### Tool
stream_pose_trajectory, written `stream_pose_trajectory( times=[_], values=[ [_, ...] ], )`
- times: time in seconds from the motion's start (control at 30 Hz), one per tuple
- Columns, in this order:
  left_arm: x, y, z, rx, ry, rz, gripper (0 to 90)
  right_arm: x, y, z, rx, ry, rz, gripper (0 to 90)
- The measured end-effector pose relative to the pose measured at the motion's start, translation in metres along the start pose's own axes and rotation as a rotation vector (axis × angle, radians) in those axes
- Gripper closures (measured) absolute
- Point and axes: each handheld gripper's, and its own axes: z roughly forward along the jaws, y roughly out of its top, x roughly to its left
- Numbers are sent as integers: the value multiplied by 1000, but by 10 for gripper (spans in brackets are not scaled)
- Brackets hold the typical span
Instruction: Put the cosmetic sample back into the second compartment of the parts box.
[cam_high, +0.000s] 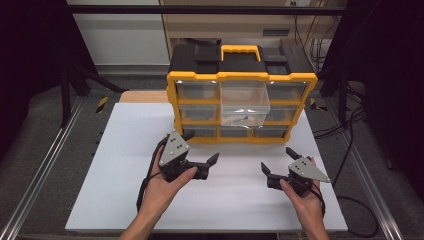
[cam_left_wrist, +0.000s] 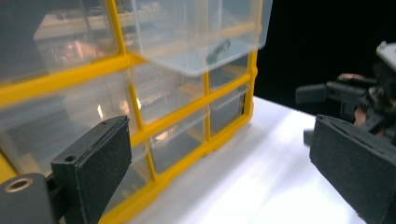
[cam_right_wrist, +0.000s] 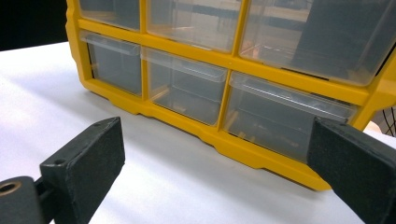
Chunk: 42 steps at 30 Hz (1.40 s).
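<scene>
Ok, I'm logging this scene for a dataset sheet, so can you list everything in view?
Organizer cabinet: one, yellow frame with black top and yellow handle, at the far middle of the board.
Drawers: nine, clear, in a three-by-three grid; the top middle drawer is pulled out.
Small dark item: one, inside the pulled-out drawer; too small to identify.
Board: one, white, on the table under everything.
Left gripper: one, black with grey plate, open, near the cabinet's lower left corner.
Right gripper: one, black with grey plate, open, on the right.
Hands: two, left hand and right hand.
</scene>
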Motion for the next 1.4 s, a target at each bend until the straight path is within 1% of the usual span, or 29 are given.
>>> stream_pose_trajectory(
  times=[0.07,0.13,0.3,0.33,0.47,0.57,0.73,0.87,0.93,1.0,1.23,1.37,1.4],
  values=[
    [1,-9,-3,8,11,8,55,0,0,0,-1,-1,0,47],
    [3,-18,-6,9,13,-3,55,0,0,0,0,-3,2,47],
    [12,-34,-16,18,36,0,51,-1,0,-1,0,-9,1,48],
    [14,-38,-18,13,42,-12,50,-1,0,-1,-2,-10,2,48],
    [21,-48,-28,14,62,-25,50,-2,0,-1,-2,-14,5,48],
    [28,-57,-38,15,87,-15,50,-2,0,-1,-2,-13,5,49],
    [42,-72,-58,11,123,-45,50,-2,0,-1,-5,-15,6,53],
    [49,-79,-69,7,148,-53,50,-2,0,-1,-3,-13,10,55],
    [52,-81,-74,6,152,-55,50,-2,0,-2,-2,-14,12,57],
    [53,-83,-78,9,155,-48,50,-2,0,-2,-1,-15,22,57],
    [53,-84,-89,18,164,-23,50,-3,1,-5,-8,-22,29,62],
    [55,-85,-94,15,170,-24,50,-3,2,-5,-11,-21,33,64],
    [56,-86,-95,12,174,-27,50,-3,3,-6,-11,-21,41,64]
  ],
)
